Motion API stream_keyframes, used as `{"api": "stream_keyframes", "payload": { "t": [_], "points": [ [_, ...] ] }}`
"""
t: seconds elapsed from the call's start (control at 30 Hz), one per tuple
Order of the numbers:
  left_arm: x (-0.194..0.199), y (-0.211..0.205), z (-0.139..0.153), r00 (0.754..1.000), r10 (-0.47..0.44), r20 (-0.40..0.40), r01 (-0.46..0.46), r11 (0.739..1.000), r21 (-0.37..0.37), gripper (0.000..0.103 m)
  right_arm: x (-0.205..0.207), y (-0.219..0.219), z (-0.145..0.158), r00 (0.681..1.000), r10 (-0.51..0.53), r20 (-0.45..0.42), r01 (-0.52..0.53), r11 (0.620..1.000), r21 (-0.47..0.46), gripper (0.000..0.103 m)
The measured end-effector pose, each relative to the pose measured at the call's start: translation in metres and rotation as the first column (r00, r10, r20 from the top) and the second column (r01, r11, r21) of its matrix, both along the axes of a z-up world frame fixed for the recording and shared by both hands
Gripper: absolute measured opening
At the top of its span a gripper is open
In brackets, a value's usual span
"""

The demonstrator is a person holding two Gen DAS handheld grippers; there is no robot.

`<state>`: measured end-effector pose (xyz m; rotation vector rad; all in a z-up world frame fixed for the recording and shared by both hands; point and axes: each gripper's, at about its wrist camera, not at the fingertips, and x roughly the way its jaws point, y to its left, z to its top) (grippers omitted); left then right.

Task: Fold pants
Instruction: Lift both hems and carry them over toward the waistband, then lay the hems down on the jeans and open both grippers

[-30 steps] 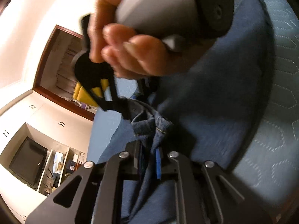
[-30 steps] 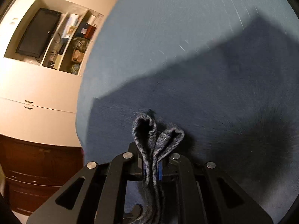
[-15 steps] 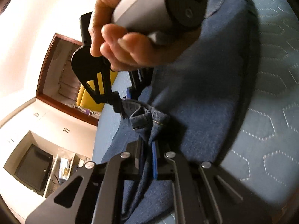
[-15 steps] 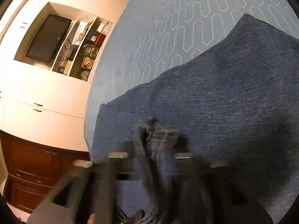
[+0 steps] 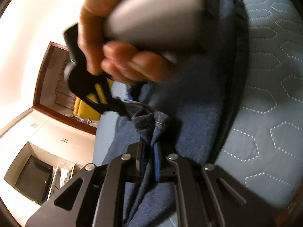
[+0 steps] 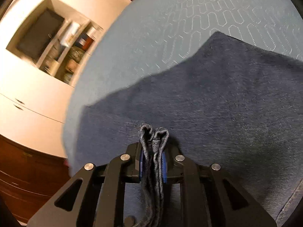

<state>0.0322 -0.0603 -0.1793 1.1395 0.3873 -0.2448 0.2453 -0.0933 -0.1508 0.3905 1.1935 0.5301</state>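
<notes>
Dark blue denim pants [image 5: 198, 104] lie spread on a light blue quilted bed cover [image 5: 265, 94]. My left gripper [image 5: 149, 151] has a bunched hem of the pants between its pads, which still press on it while the jaws are opening. A hand [image 5: 113, 56] holds the right gripper [image 5: 121, 109] just beyond that, close above the same bunched edge. In the right wrist view the right gripper [image 6: 153, 151] is shut on two folded layers of denim, above the flat pants [image 6: 208, 104] and bed cover [image 6: 151, 28].
Beyond the bed's far edge stand white cabinets with a recessed shelf holding a dark screen [image 6: 39, 36] and several small items [image 6: 75, 56]. Dark wooden drawers [image 6: 22, 179] are below. A wood-framed opening [image 5: 55, 79] and something yellow [image 5: 85, 107] lie farther off.
The hand with the right gripper has come nearer to the left camera and looks larger. The right view has swung so more bed cover shows. Both grippers still hold denim.
</notes>
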Motion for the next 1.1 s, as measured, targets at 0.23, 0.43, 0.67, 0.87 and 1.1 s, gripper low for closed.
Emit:
{"api": "stream_keyframes", "payload": {
  "t": [0.23,0.43,0.67,0.87,1.1],
  "points": [
    [-0.024,0.073,0.065,0.991,0.128,-0.048,-0.137,0.923,-0.359,0.059,-0.009,0.004,0.021,0.992,-0.075,0.104,0.090,0.985,-0.145,0.033],
    [-0.012,0.210,0.091,0.904,0.386,-0.184,-0.415,0.689,-0.594,0.059,-0.057,-0.001,0.082,0.927,-0.120,0.354,0.237,0.921,-0.310,0.045],
    [0.038,0.247,0.086,0.880,0.205,-0.428,-0.459,0.602,-0.654,0.038,-0.132,0.064,0.067,0.869,-0.005,0.495,0.260,0.855,-0.449,0.074],
    [0.063,0.287,0.044,0.832,0.210,-0.514,-0.522,0.611,-0.595,0.034,-0.124,0.075,0.015,0.938,-0.004,0.348,0.205,0.813,-0.545,0.078],
    [0.112,0.283,0.100,0.875,0.121,-0.469,-0.441,0.599,-0.668,0.046,-0.120,0.064,0.002,0.944,-0.049,0.326,0.220,0.831,-0.511,0.088]
  ]
}}
